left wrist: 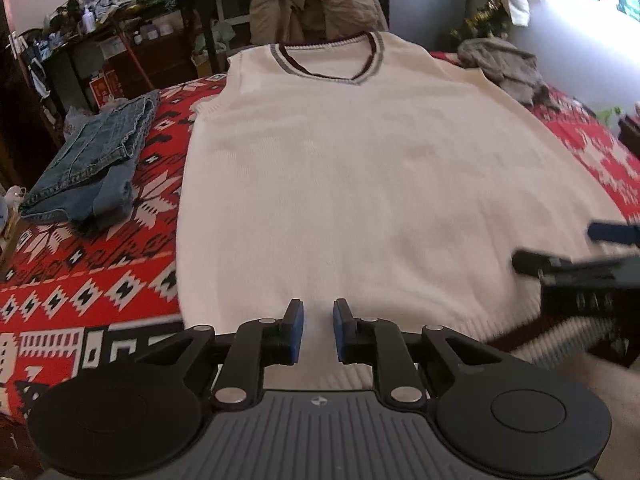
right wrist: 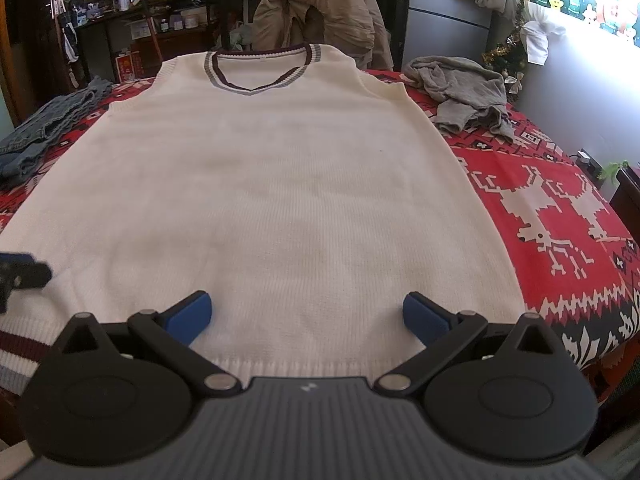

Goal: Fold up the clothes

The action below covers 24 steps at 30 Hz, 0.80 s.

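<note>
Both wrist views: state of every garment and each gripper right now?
cream vest: spread flat, unfolded, collar away from the grippers
jeans: folded, beside the vest
grey garment: crumpled, unfolded
tan jacket: draped over a chair
left gripper: narrow gap, nothing visibly pinched, over the vest hem
right gripper: wide open over the hem

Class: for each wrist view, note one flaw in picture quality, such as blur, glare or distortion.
Left wrist view: the right gripper at the right edge is blurred. Right wrist view: the window glares white; the fisheye bows the vest.
</note>
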Motion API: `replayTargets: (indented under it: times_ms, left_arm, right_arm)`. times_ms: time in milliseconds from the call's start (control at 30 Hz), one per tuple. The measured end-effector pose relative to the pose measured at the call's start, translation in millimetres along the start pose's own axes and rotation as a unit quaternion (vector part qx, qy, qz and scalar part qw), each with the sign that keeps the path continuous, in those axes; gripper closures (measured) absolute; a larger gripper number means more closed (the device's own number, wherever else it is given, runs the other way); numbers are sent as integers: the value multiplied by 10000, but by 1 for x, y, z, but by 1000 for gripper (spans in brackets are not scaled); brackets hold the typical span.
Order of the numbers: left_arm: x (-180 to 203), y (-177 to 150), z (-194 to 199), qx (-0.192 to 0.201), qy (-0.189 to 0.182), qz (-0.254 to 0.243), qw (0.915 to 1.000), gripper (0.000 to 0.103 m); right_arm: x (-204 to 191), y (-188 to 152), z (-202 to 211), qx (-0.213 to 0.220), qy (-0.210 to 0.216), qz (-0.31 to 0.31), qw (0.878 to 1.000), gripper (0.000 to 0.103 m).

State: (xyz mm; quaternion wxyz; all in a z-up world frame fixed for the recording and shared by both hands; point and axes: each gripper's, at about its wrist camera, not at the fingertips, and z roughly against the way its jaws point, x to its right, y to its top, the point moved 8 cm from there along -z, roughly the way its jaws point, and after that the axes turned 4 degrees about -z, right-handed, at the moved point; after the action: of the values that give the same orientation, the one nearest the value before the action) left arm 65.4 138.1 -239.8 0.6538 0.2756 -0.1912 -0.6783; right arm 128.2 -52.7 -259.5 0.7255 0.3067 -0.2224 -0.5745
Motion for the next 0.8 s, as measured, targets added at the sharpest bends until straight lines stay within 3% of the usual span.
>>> replayTargets:
  times_ms: [200, 533, 800]
  left_arm:
    - [0, -3, 11, -17, -163, 157, 9997, 87]
    - [34, 56, -20, 261, -833, 226, 9959, 87]
    - [47, 38, -26, 175, -946, -51, 9953, 87]
  right_arm:
    - [-1, -1, 1, 10, -1, 2, 10000, 1]
    - [0, -1, 1, 8, 0, -1, 10000, 1]
    - [1, -1, 1, 13, -2, 2, 10000, 1]
